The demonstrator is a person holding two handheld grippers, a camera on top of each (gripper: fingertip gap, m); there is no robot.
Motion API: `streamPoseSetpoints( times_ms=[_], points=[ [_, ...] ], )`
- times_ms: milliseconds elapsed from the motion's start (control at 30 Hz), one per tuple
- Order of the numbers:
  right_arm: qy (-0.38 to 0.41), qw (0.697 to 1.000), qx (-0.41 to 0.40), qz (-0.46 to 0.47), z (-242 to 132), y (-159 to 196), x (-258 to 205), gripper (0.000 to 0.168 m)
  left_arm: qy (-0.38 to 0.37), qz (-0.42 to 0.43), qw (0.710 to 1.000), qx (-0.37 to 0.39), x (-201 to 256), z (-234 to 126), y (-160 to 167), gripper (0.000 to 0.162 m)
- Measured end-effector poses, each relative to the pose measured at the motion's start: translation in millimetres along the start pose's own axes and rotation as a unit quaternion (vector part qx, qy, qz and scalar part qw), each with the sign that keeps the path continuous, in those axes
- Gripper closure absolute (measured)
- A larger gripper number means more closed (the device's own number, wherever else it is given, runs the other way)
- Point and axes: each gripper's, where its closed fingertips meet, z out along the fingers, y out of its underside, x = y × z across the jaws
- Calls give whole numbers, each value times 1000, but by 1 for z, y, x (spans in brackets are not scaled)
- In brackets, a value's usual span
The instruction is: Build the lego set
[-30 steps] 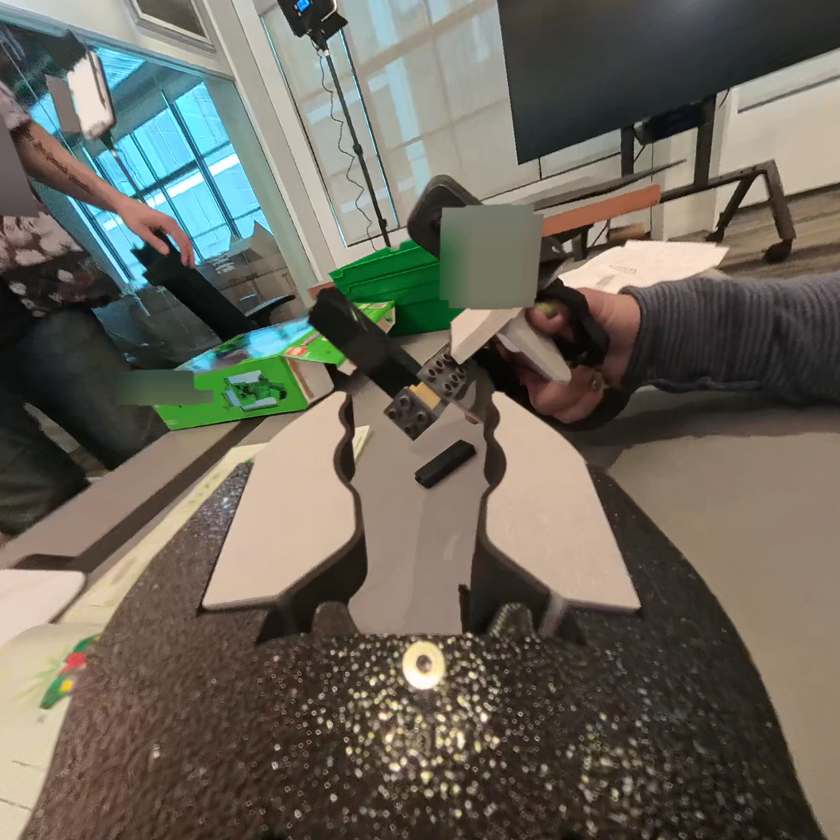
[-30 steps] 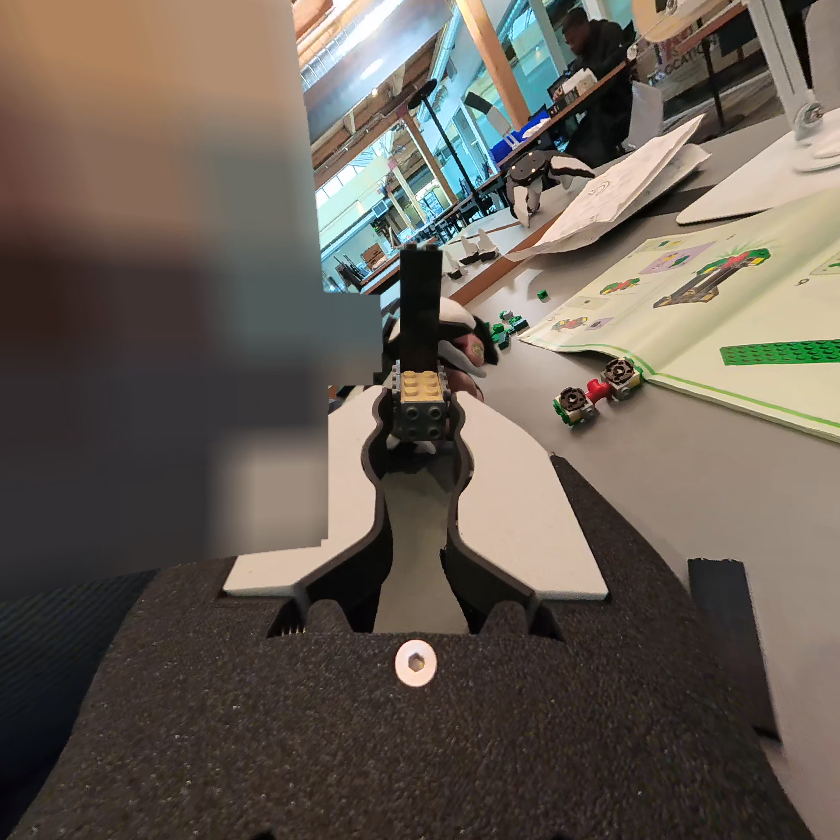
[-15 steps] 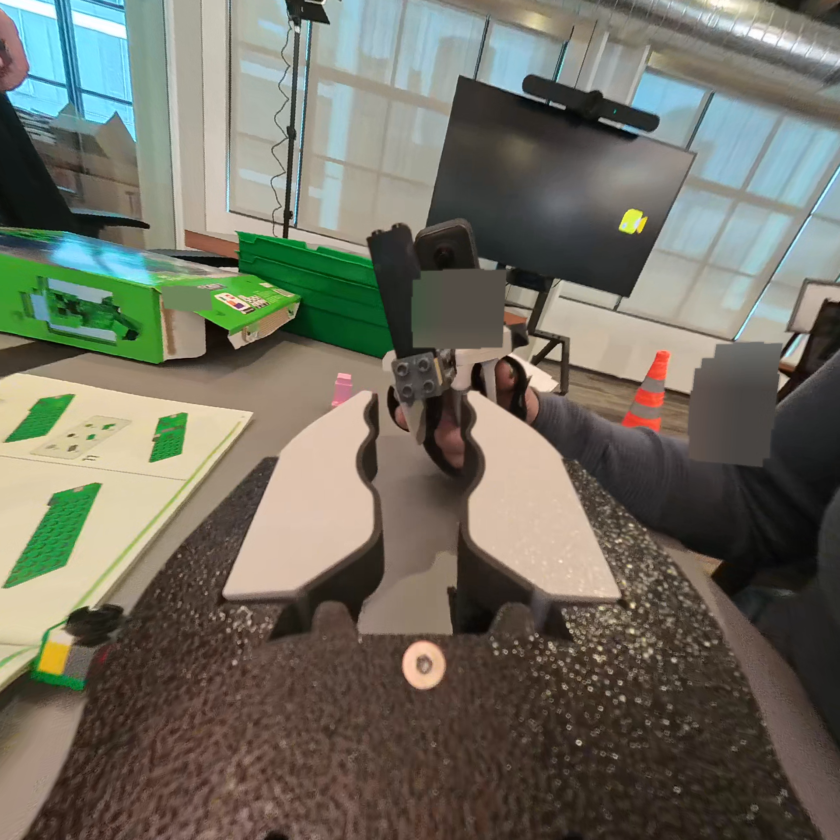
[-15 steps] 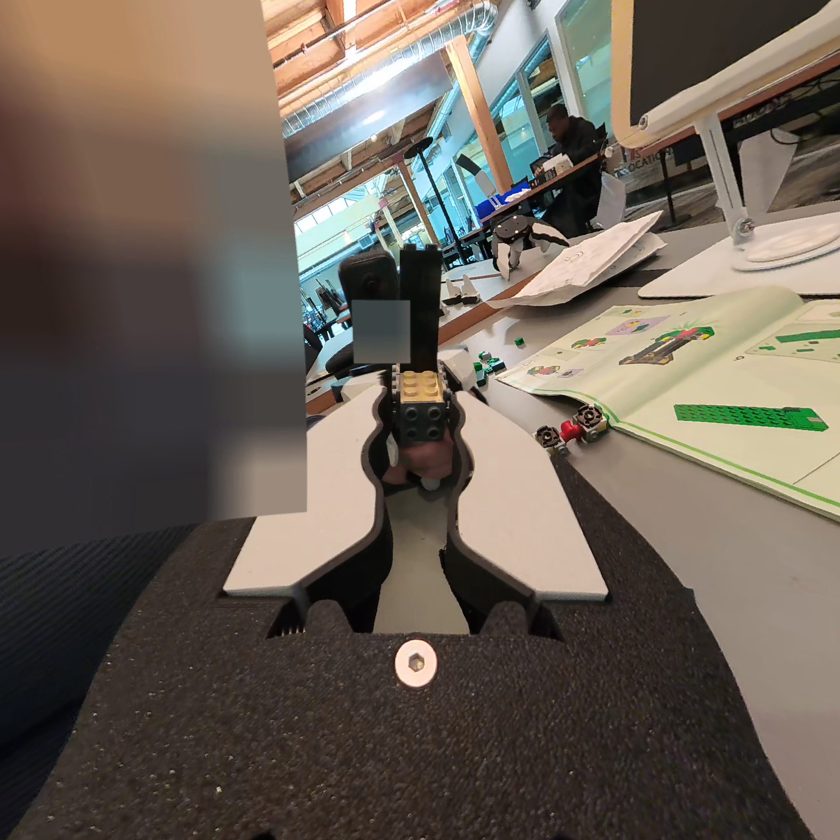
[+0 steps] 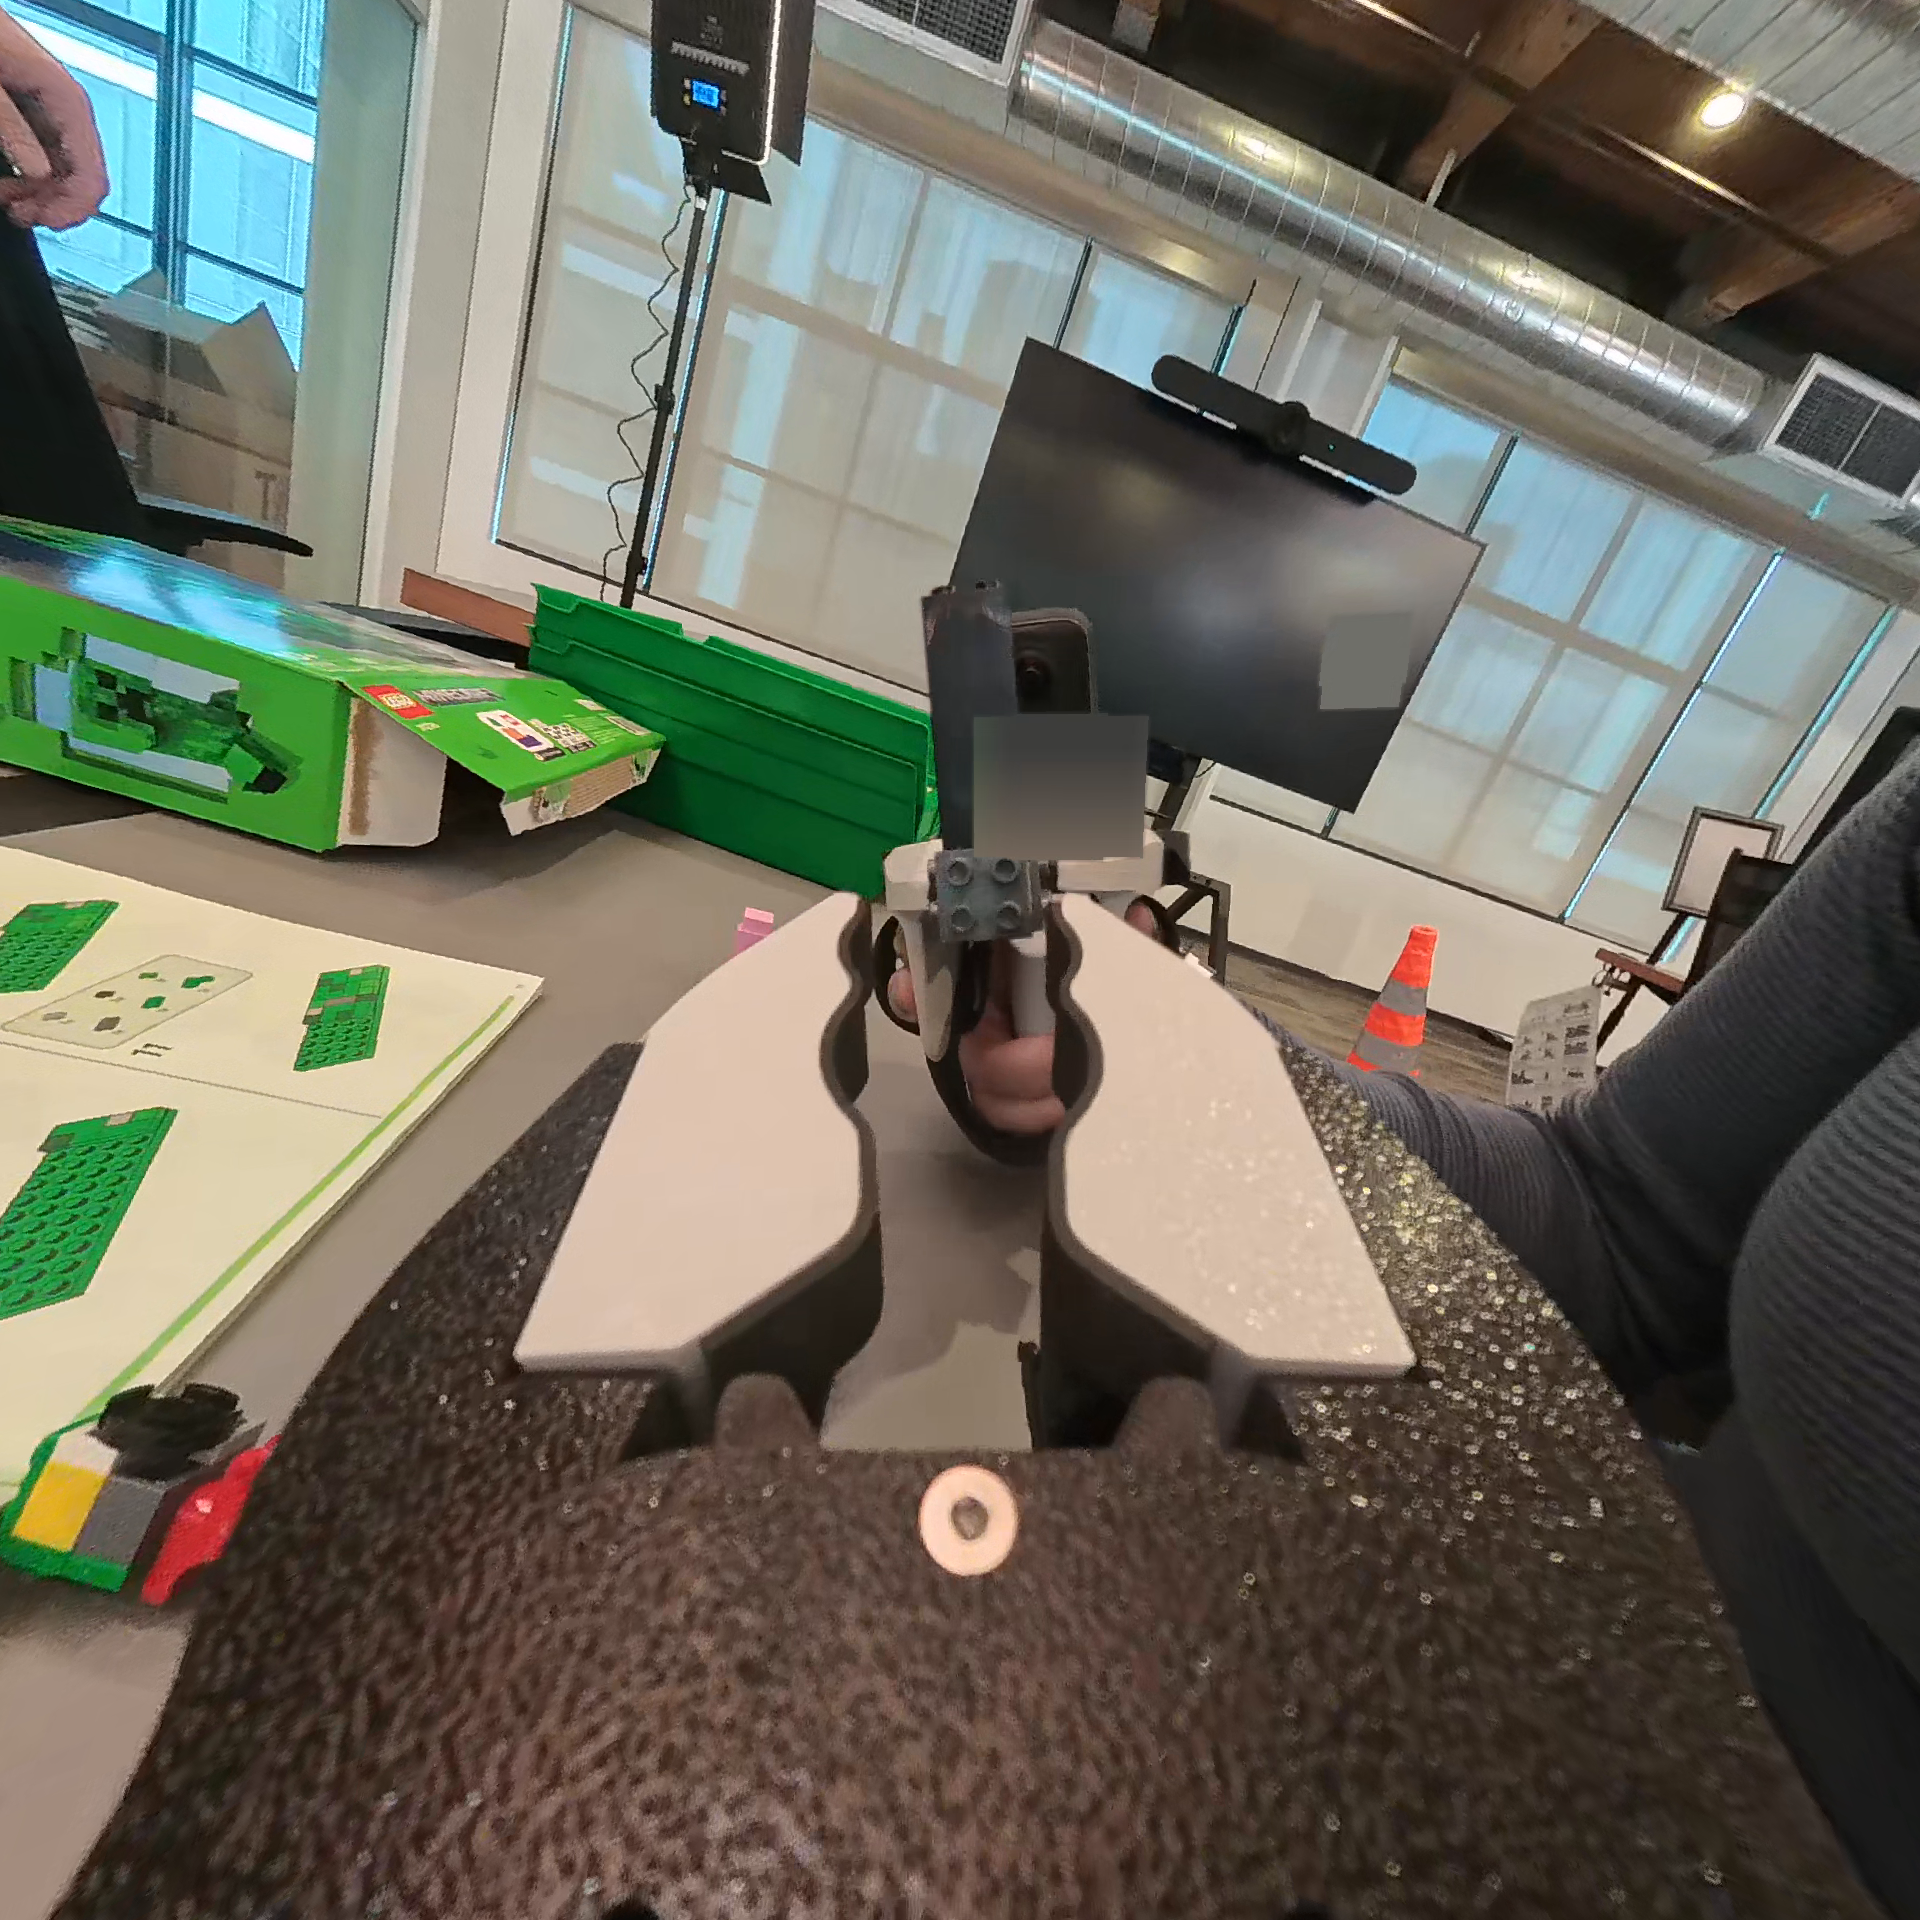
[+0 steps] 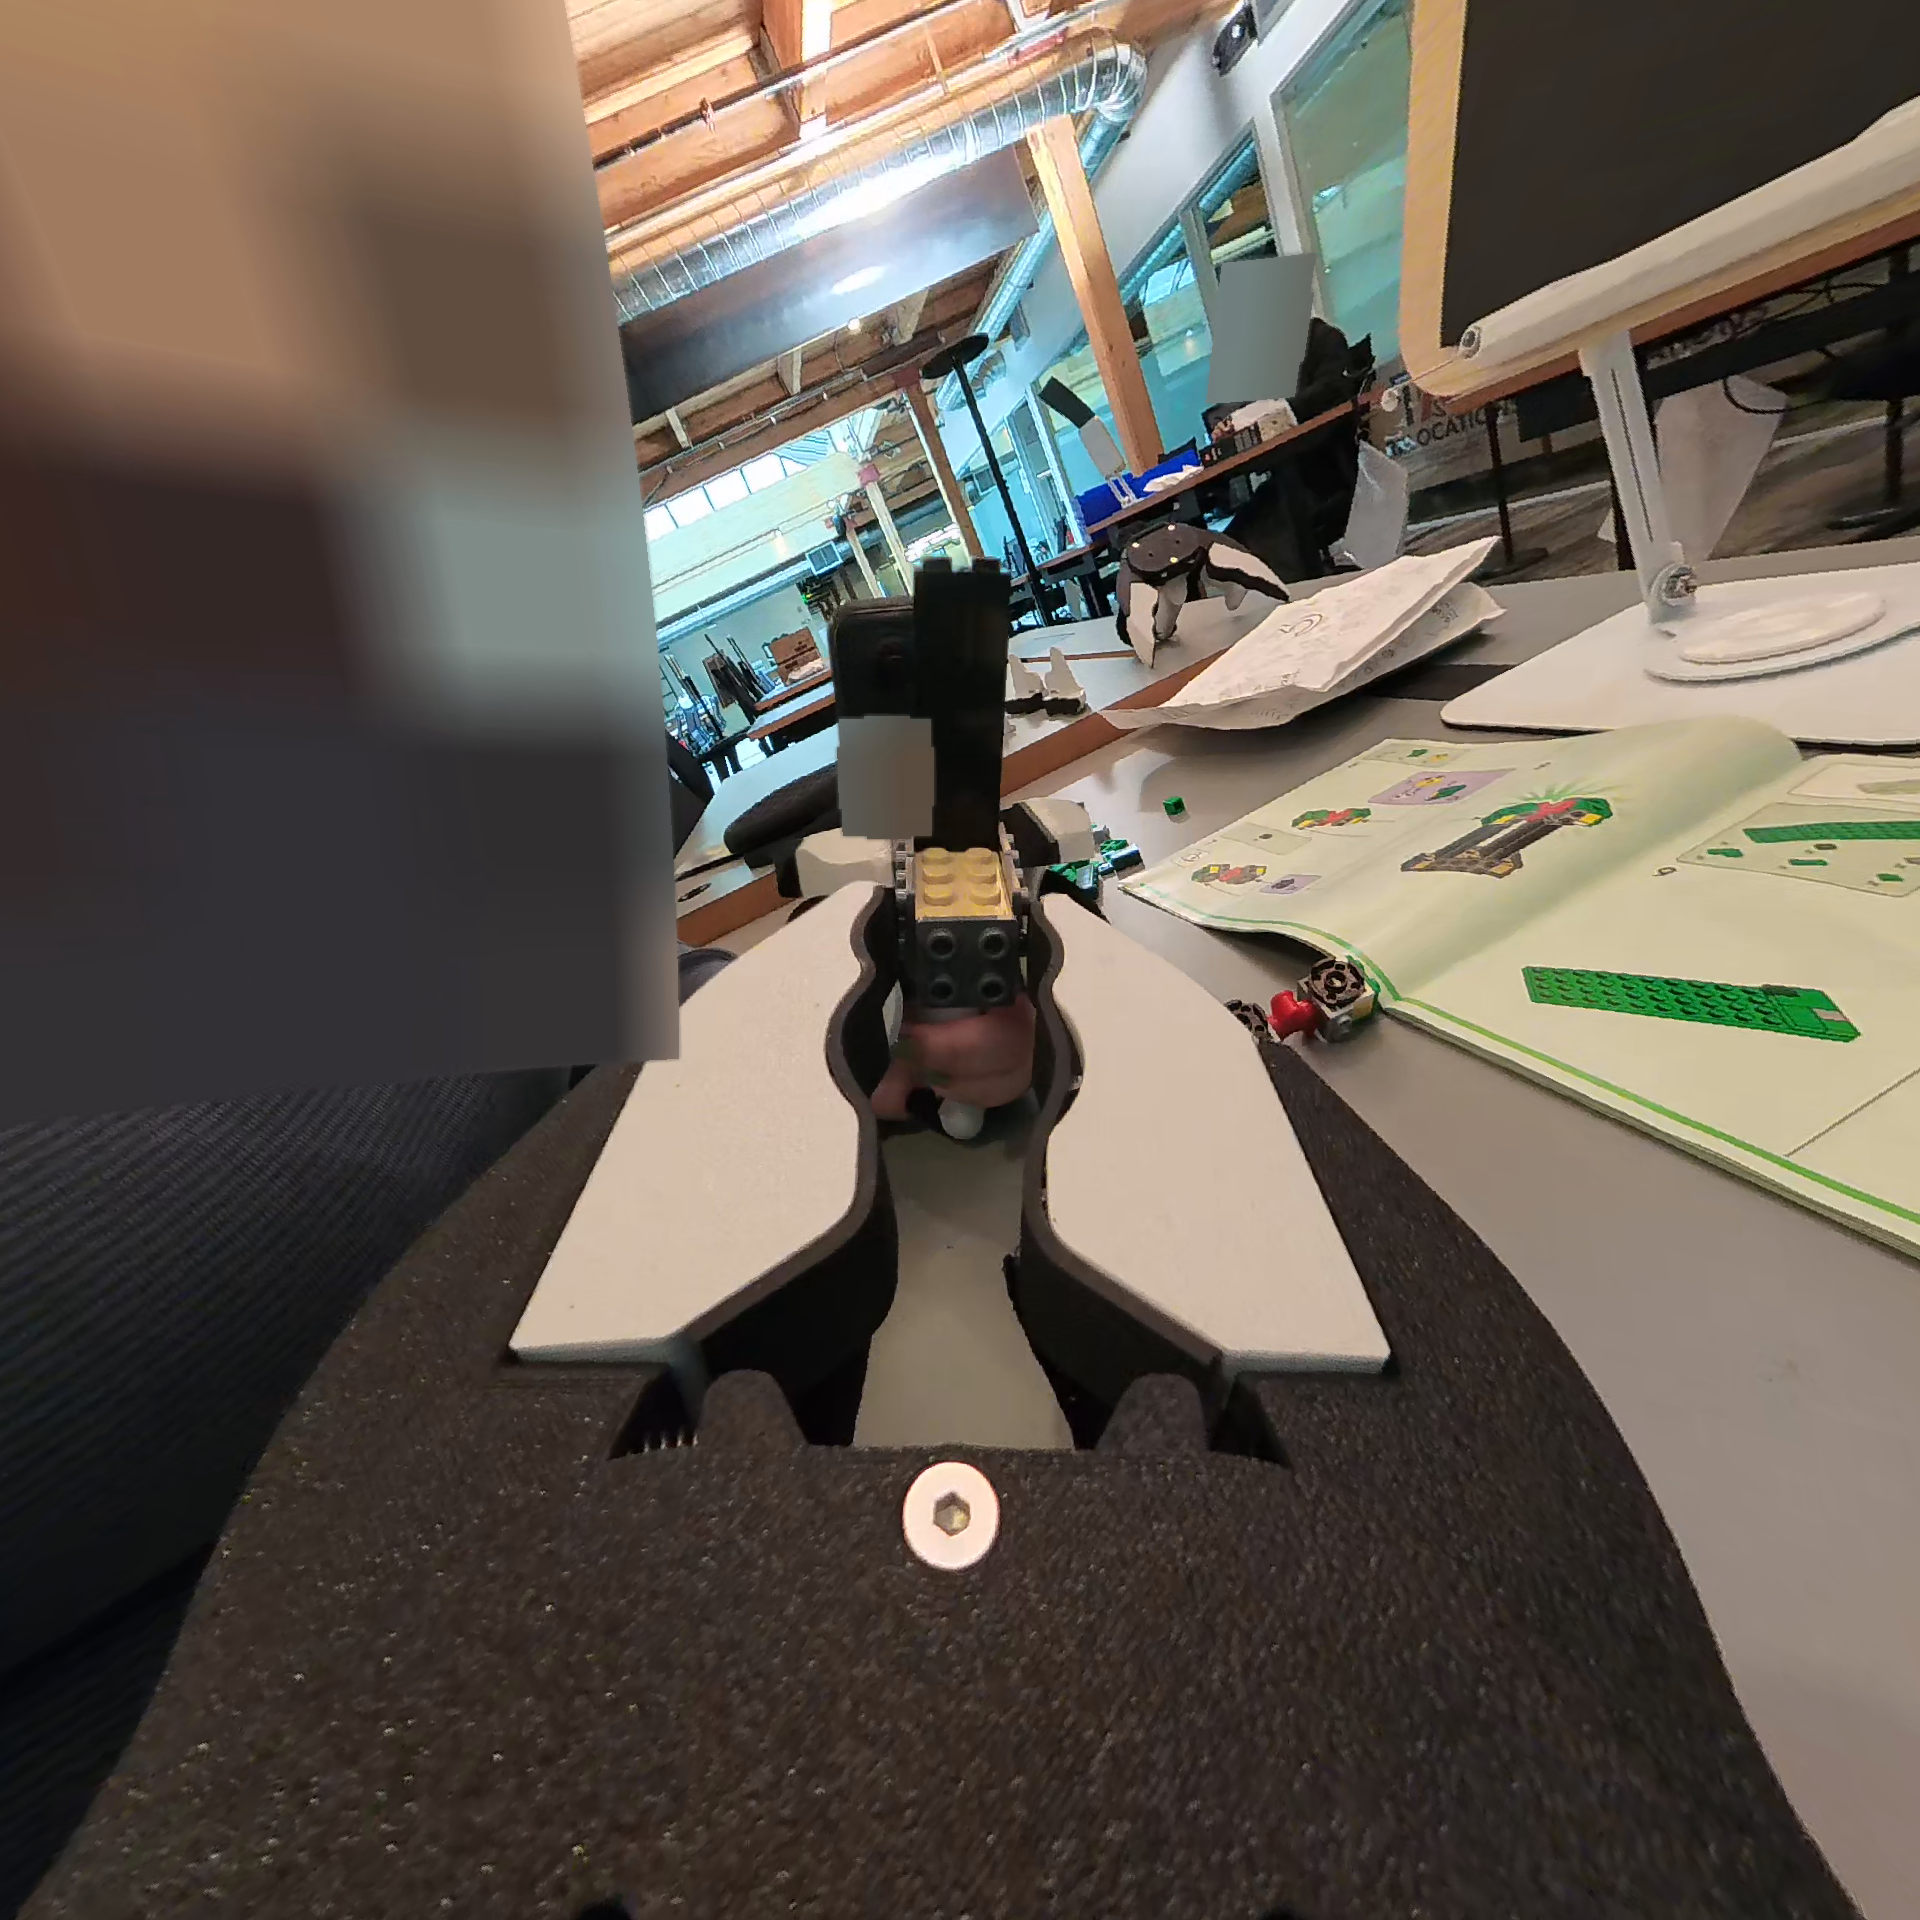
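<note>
My right gripper fingers clamp the small brick assembly, left gripper fingers open, empty; most of the build remains, I judge.

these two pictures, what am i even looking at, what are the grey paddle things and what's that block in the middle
No robot arm here: a person holds one hand-held gripper in each hand, and each carries a camera looking forward along its two pale fingers. Those are the grey paddles.

One picture is from the left gripper, whose fingers stand apart with nothing between them. The other is from the right gripper, which pinches a small lego assembly: a dark grey block with a tan brick on top and a tall black piece rising behind.

The two grippers face each other, so each view shows the other one.

On the grey table lie an open instruction booklet, a small red and grey piece and a green lego box.
</note>
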Motion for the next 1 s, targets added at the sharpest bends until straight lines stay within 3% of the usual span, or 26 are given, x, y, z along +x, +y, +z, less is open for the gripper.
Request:
streamPoseSetpoints(
  times_ms=[467, 1000],
  points=[
    [3, 1000, -10, -21, 9, 7, 0, 145, 7, 1, 1000, 4, 2, 1, 0, 129],
    [24, 998, -15, -49, 11, 11, 4, 145, 20, -25, 999, 27, 0, -3, -6, 144]
  ],
)
